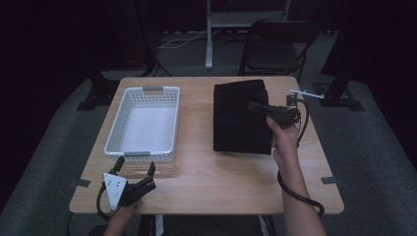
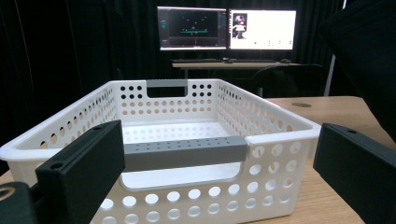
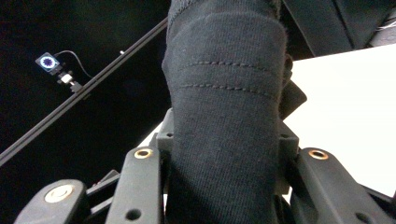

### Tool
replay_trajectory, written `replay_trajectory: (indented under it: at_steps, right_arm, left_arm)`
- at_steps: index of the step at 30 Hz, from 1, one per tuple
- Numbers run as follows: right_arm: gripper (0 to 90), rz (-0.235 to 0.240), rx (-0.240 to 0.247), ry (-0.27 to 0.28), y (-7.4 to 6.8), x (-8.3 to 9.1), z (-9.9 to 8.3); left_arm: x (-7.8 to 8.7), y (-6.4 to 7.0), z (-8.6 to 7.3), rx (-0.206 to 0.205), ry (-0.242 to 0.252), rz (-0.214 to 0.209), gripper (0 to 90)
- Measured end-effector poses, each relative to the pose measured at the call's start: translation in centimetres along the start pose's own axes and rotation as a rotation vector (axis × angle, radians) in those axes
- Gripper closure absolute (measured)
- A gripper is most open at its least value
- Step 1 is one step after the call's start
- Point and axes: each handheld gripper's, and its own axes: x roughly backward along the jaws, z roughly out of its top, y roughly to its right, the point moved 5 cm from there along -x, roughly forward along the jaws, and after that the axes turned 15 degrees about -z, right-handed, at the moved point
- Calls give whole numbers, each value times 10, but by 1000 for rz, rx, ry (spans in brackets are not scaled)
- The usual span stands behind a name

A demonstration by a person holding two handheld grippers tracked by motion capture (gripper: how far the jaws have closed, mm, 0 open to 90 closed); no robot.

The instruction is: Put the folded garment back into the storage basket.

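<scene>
High view findings: the folded black garment lies on the wooden table at the 2 o'clock part of the tabletop, and the right gripper is laid across its right edge. Right gripper view confirms both jaws clamped on a thick fold of the black fabric, stitching visible. The left gripper hangs at 7 o'clock with its jaws spread wide and nothing between them, just short of the near end of the white basket; the grey handle sits directly ahead of it in the left gripper view.

Risks, as judged:
1. Only 1 edge is pinched. On lifting, the stack could unfold and trail across the table, since the other side has no support.
2. The bite may take in only some of the layers; the lower ones could stay behind or slide out.
3. The garment looks about as wide as the basket, so a loose end could catch on the rim.
4. The right gripper's cable loops beside the forearm and could snag.

Surroundings: a black chair stands beyond the table at 12 o'clock, with 2 monitors farther back. Bare tabletop lies between garment and basket; nothing obstructs that path.
</scene>
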Motion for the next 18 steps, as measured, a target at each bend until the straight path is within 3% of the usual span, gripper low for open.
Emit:
replay_trajectory:
  at_steps: [6,18]
  right_arm:
    - [600,35,-10,-1,-9,-10,-2]
    - [600,70,17,-9,-35,-28,-4]
  left_arm:
    - [0,0,0,-1,0,0,34]
    - [0,0,0,-1,0,0,34]
